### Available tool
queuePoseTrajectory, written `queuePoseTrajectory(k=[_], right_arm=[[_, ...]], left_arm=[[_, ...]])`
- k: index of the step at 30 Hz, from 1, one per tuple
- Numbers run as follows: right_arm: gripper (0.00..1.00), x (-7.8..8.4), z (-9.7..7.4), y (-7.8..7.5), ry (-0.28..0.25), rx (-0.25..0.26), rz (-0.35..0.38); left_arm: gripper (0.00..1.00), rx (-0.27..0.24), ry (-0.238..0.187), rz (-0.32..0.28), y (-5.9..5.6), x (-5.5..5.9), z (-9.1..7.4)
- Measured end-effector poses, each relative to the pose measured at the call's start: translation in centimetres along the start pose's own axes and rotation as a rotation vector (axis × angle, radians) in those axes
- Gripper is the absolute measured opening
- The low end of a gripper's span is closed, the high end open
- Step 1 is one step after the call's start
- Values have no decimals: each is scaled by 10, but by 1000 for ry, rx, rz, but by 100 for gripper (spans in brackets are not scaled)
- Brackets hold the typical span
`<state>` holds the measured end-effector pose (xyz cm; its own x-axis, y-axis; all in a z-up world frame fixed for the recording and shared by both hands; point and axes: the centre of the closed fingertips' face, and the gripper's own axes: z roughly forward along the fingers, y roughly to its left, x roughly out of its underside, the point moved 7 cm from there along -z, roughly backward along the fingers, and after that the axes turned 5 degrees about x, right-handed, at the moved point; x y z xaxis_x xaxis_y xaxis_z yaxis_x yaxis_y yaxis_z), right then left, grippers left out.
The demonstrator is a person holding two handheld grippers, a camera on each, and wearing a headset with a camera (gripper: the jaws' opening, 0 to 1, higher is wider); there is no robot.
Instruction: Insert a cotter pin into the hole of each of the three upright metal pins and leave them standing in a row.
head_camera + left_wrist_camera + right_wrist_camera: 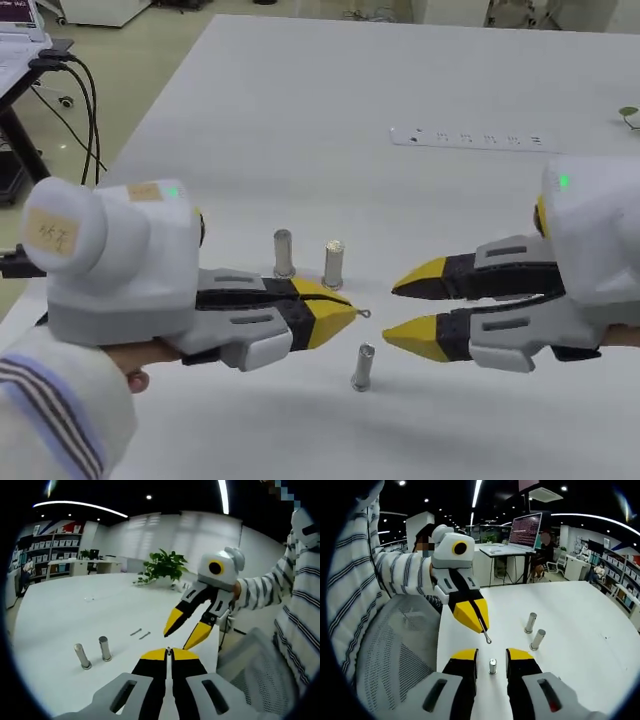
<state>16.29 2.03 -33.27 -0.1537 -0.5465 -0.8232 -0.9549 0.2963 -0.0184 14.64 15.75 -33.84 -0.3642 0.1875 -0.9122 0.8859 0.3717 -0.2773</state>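
The left hand-held gripper [350, 311] hangs low over the white tabletop [300, 120], held by a hand in a striped sleeve [50, 420]. Its yellow-tipped jaws are clenched on a cotter pin [363, 314], whose small looped end sticks out just past the tips. Just beyond the far side of these jaws two pins stand upright side by side: the left metal pin [283, 252] and, just beside it, the middle metal pin [334, 263]. Both are apart from the gripper. In the left gripper view a spare cotter pin [136, 631] lies flat on the tabletop ahead of the jaws, with another just beside it, between the standing pair and the other gripper.

The third metal pin [363, 366] stands upright on its own, on the near side of the small gap between the two grippers' tips. In the right gripper view it shows in the opening between that gripper's jaws, lower than the tips and touching neither.

The right hand-held gripper [390, 315] faces the left one tip to tip, near but apart. Its jaws are spread and grasp nothing, and the held cotter pin's loop points toward their opening. Well beyond this gripper, a white power strip [470, 140] lies flat on the tabletop.
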Motion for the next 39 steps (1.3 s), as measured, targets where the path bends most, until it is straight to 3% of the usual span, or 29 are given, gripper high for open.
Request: queuePoseTrajectory(k=[1,3,7,13,39], right_arm=[[15,1,0,2,10,-23,23],[13,0,1,1,2,-20,33],[11,-1,2,5,-9,-70,84],[6,-4,3,9,-36,-106,129],[0,2,9,17,-20,-149,118]], left_arm=[[0,-7,7,32,-1,-1,0],[0,7,8,42,-3,-3,-1],[0,20,10,96,-6,-7,-1],[0,48,26,130,-8,-4,0],[0,93,31,159,-13,-1,4]])
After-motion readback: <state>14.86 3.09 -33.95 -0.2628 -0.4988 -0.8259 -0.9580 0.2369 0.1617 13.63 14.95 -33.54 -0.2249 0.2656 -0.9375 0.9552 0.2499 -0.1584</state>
